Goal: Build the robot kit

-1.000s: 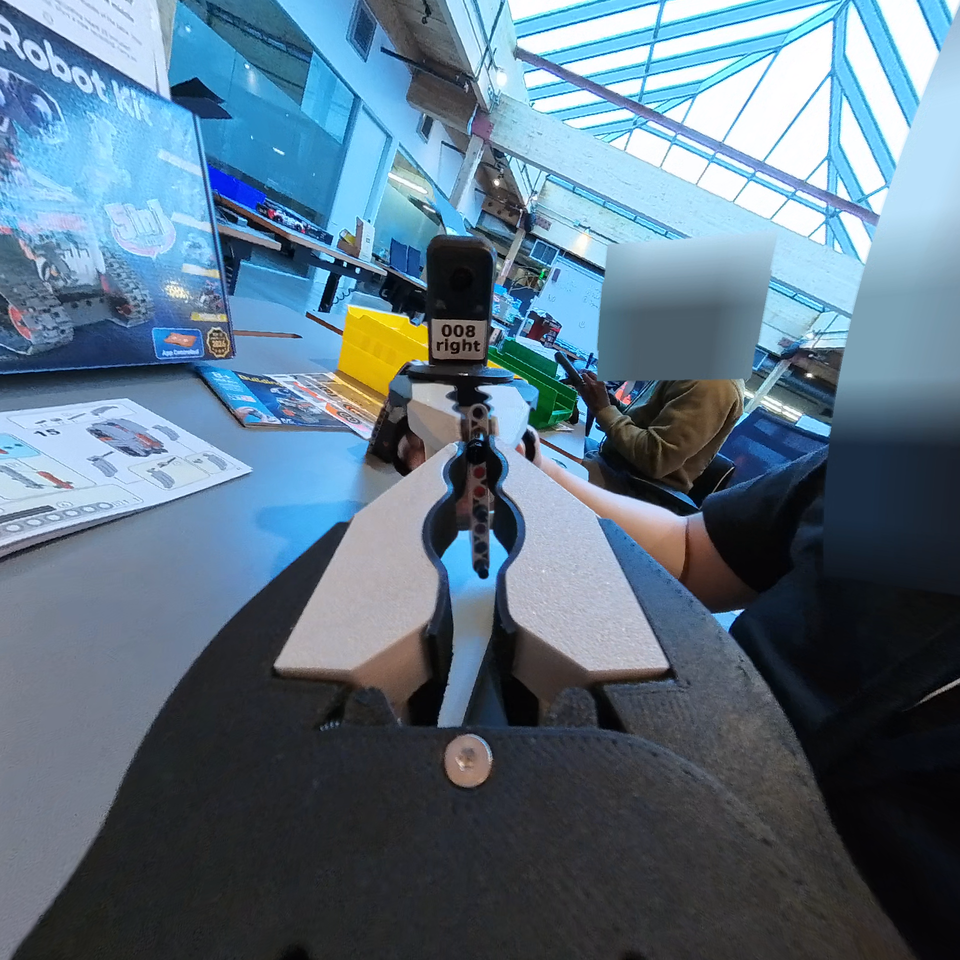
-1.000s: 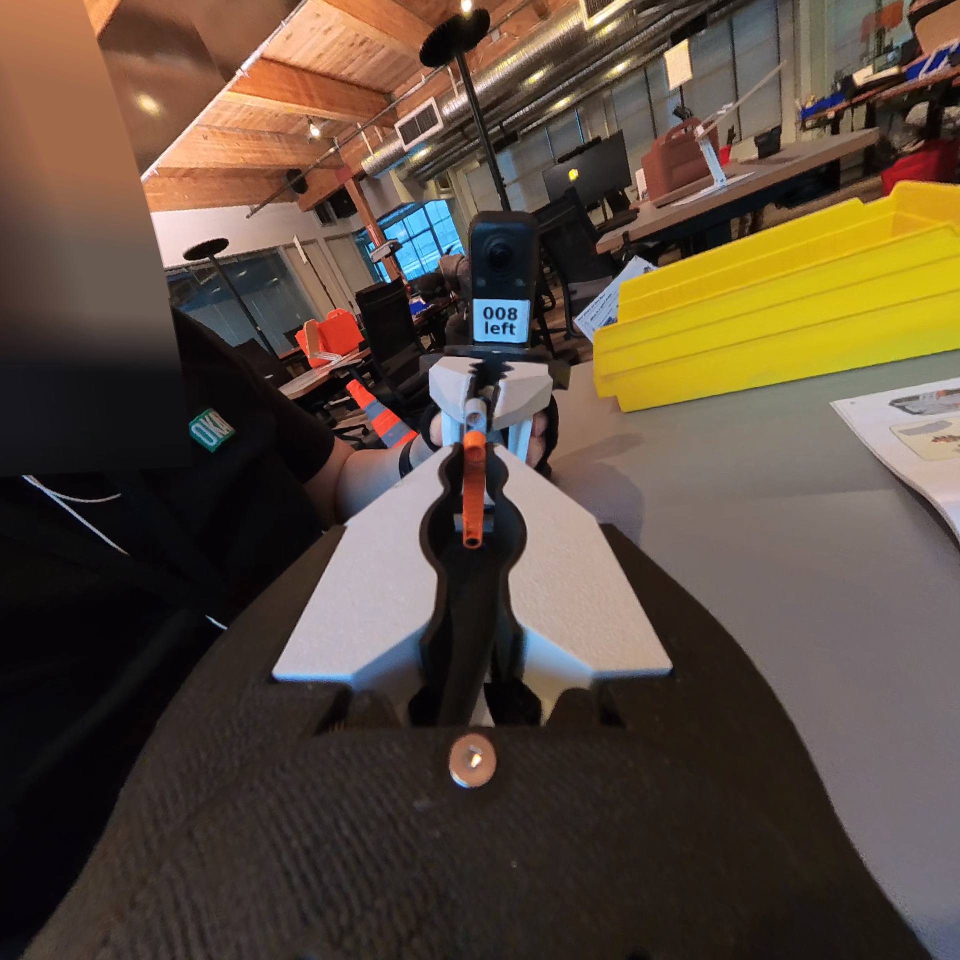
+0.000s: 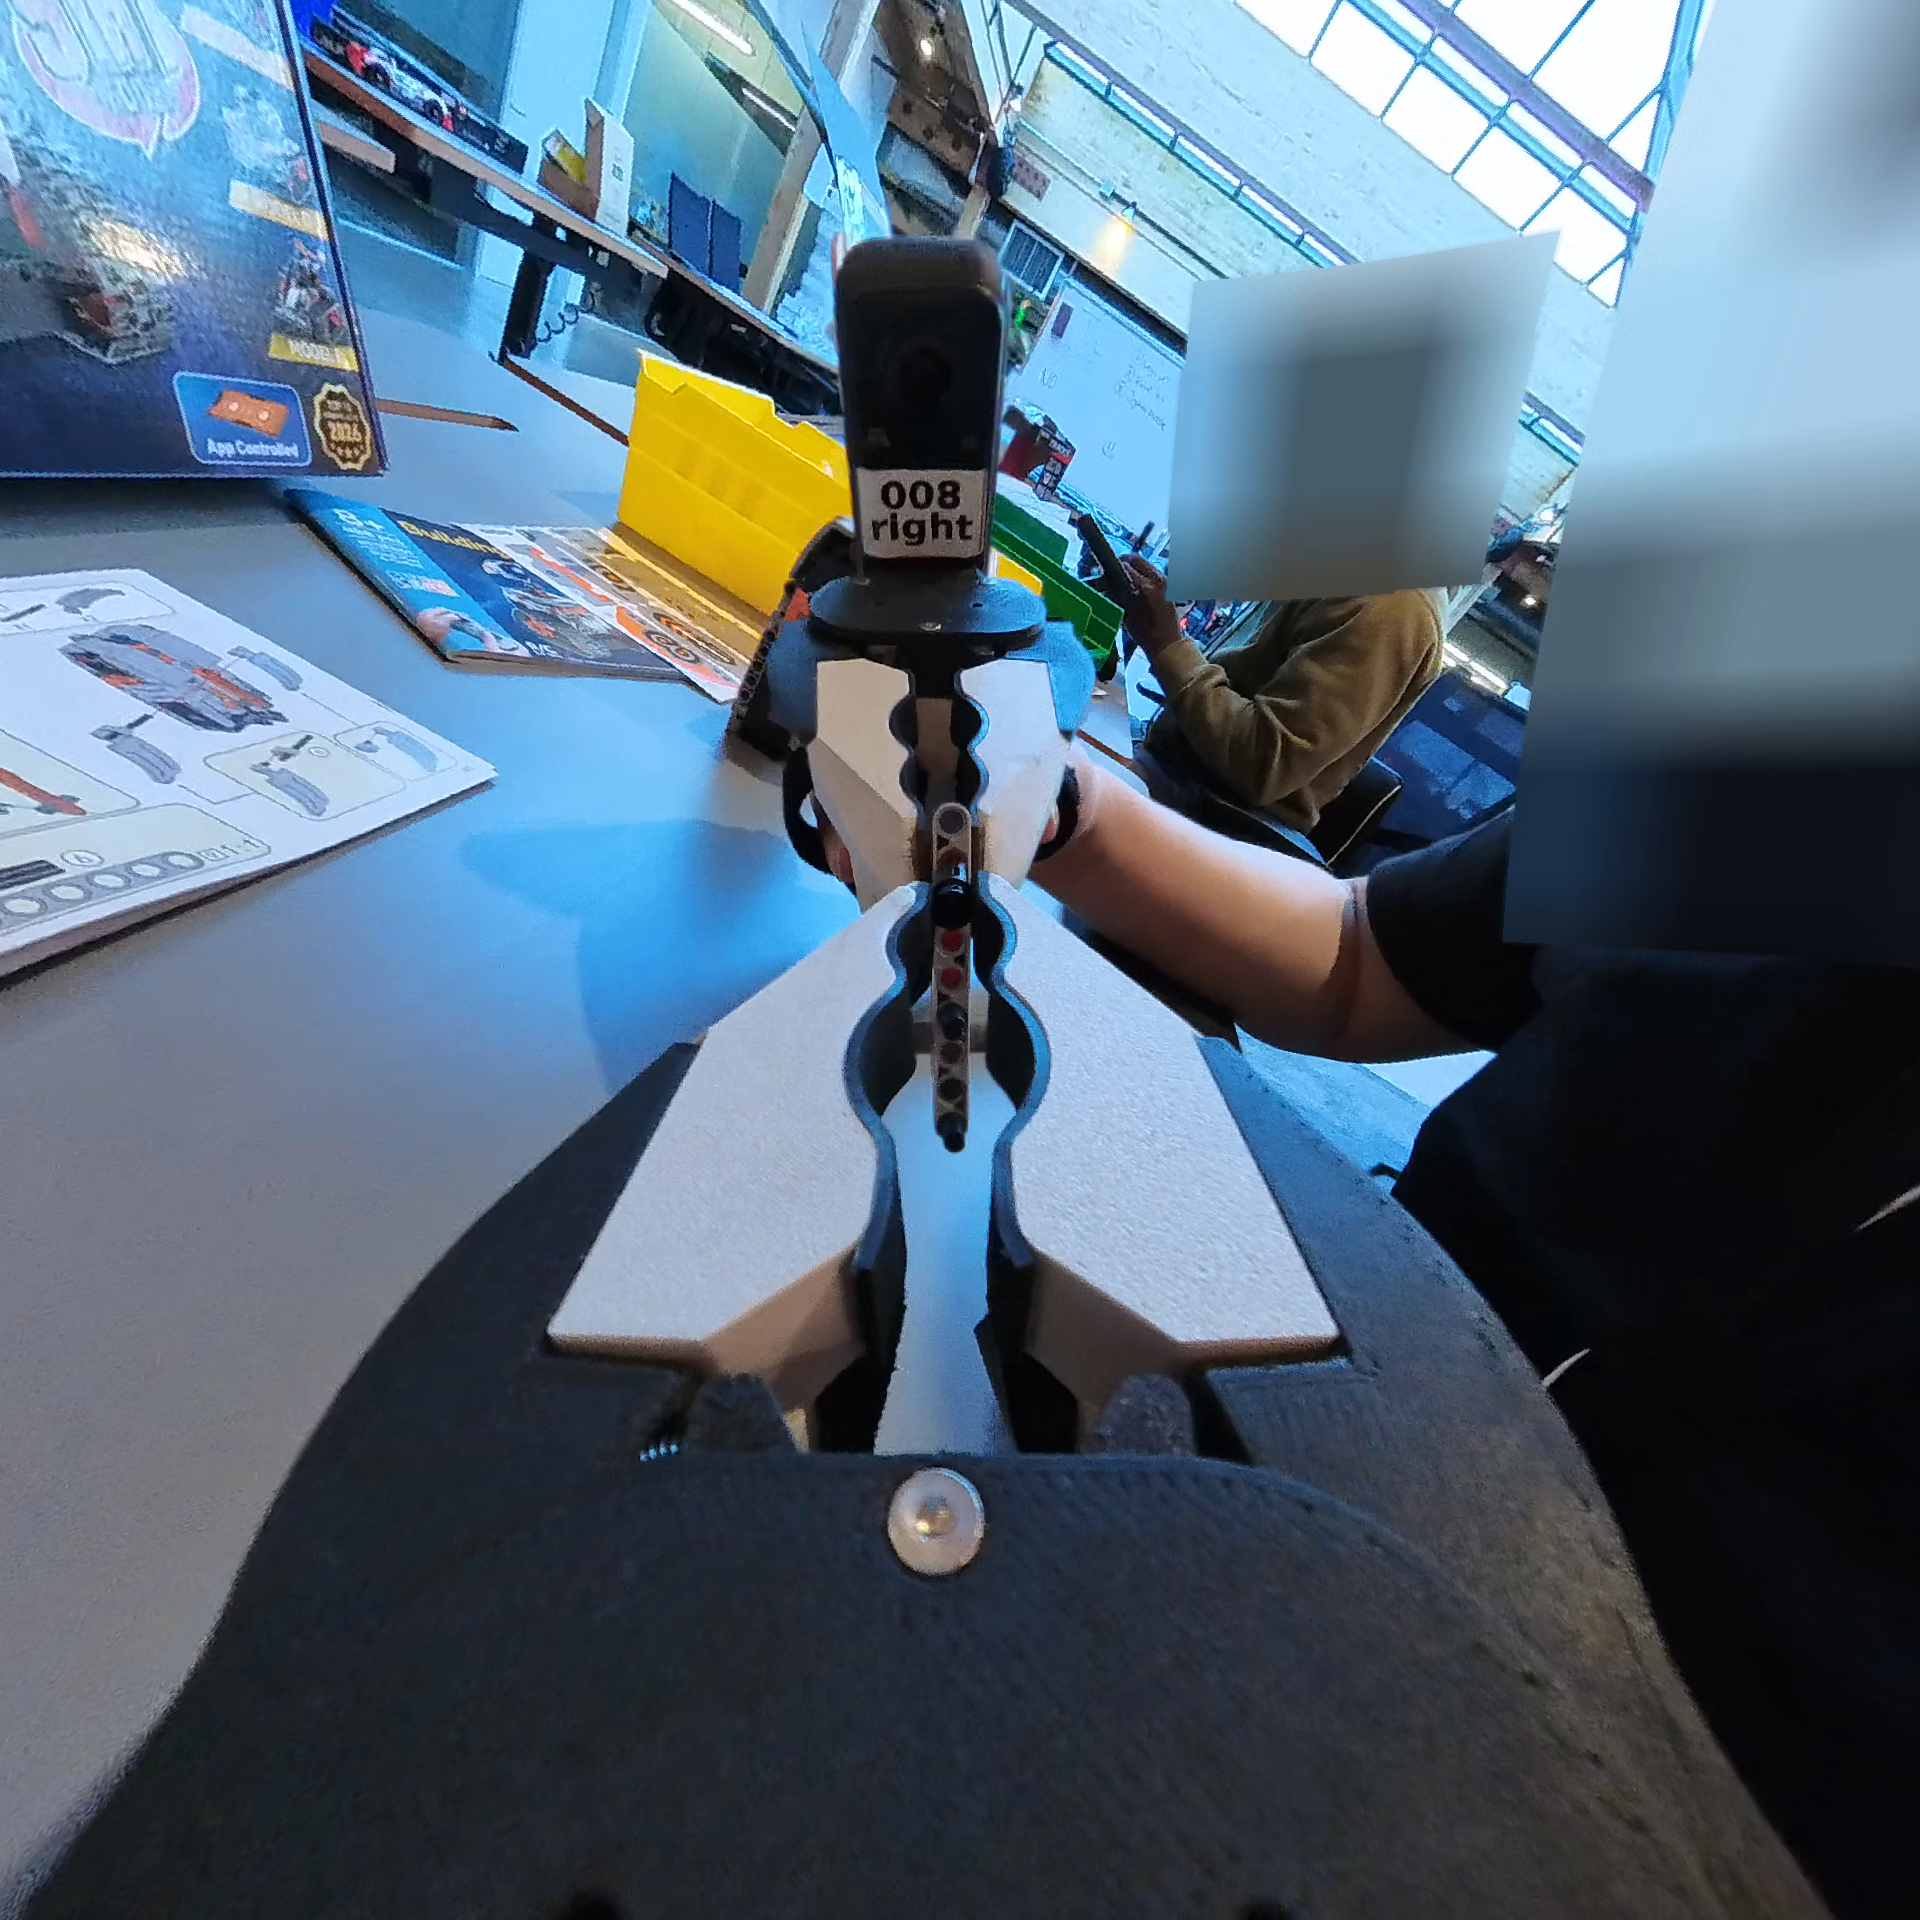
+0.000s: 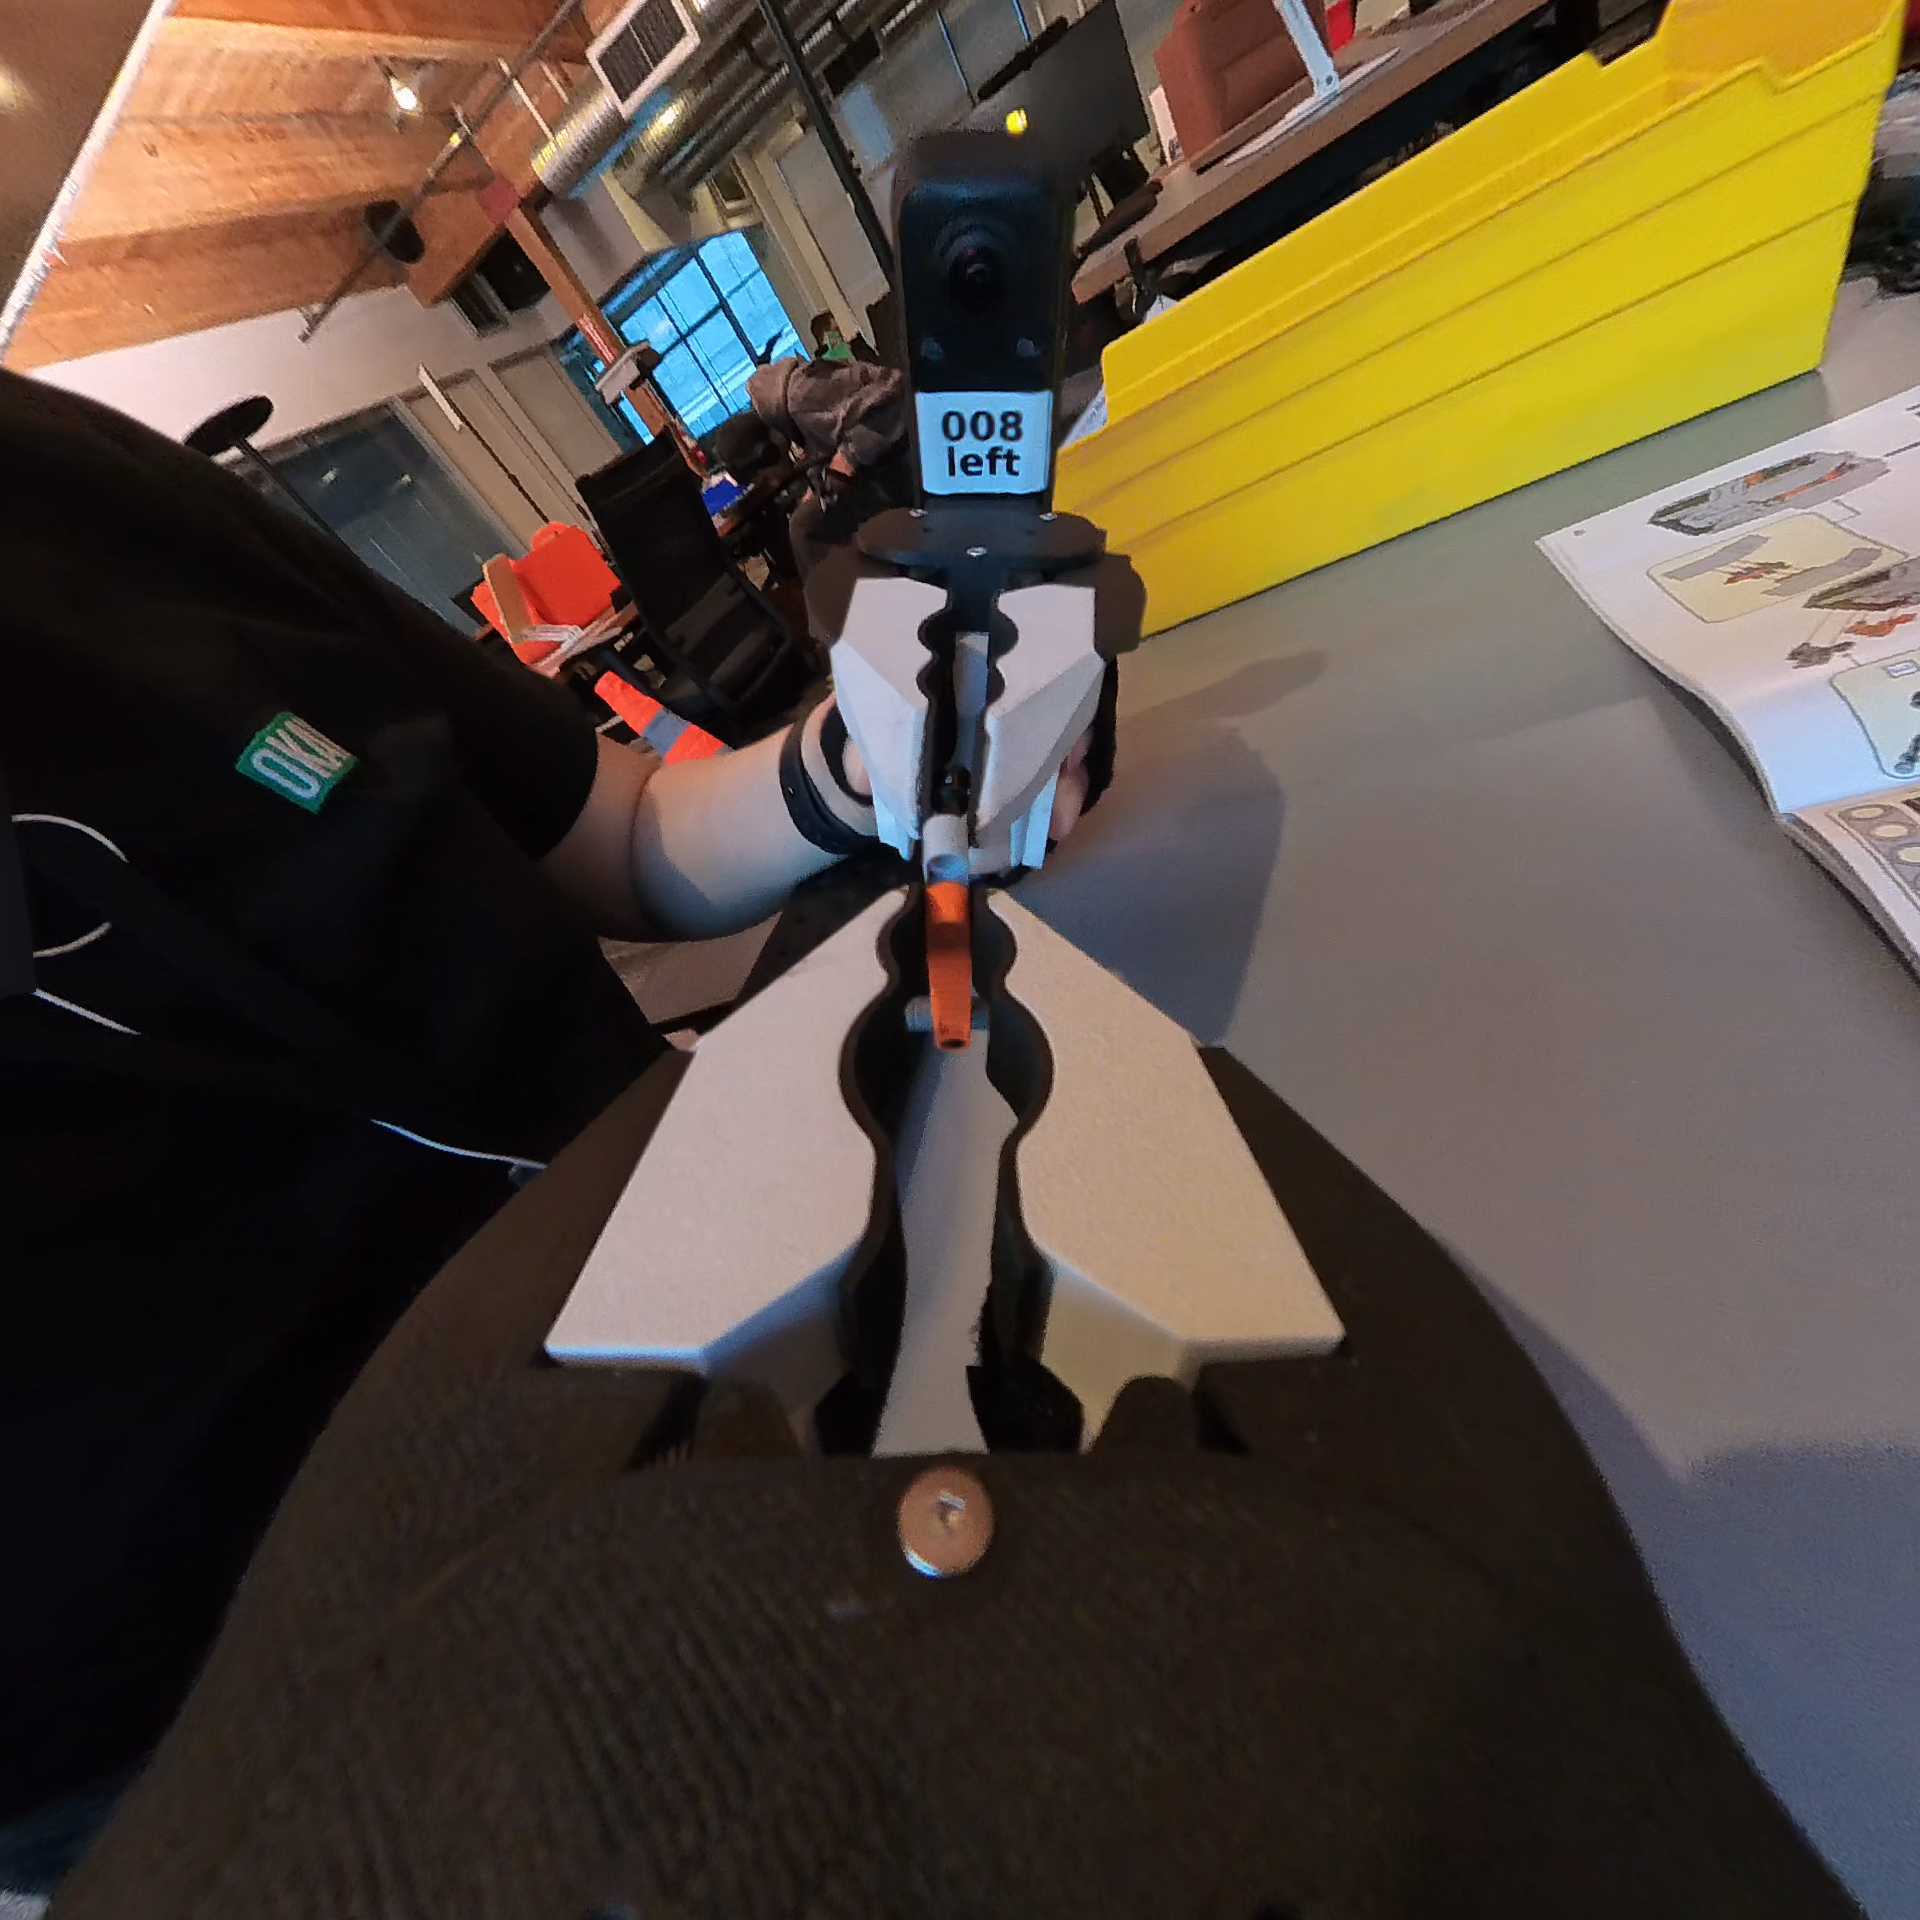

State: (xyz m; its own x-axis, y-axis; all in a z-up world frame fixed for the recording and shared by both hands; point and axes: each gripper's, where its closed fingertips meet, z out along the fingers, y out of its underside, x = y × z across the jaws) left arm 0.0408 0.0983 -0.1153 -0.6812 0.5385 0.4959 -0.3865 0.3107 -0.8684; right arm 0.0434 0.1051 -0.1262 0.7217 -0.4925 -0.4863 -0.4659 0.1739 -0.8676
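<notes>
My left gripper (image 3: 948, 906) is shut on a thin grey beam (image 3: 951, 1023) with holes and with red and black pins in it. My right gripper (image 4: 951, 906) is shut on a short orange piece (image 4: 948, 966). The two grippers face each other tip to tip above the grey table (image 3: 364, 1091). In the right wrist view the grey beam's end (image 4: 945, 854) meets the top of the orange piece, and I cannot tell if they are joined. The right gripper also shows in the left wrist view (image 3: 940, 831), and the left gripper in the right wrist view (image 4: 951, 821). The orange piece is hidden in the left wrist view.
A blue kit box (image 3: 156, 260) stands at the far left, with instruction sheets (image 3: 187, 748) and a booklet (image 3: 540, 603) lying in front of it. A yellow bin (image 3: 727, 488) and a green bin (image 3: 1060, 582) sit behind the grippers. A person (image 3: 1299, 686) sits beyond the table. My left and right fingertips are right by each other.
The two grippers have moved closer together, and the grey beam's end now meets the orange piece. Both views have tilted down a little. Both grips are unchanged.
</notes>
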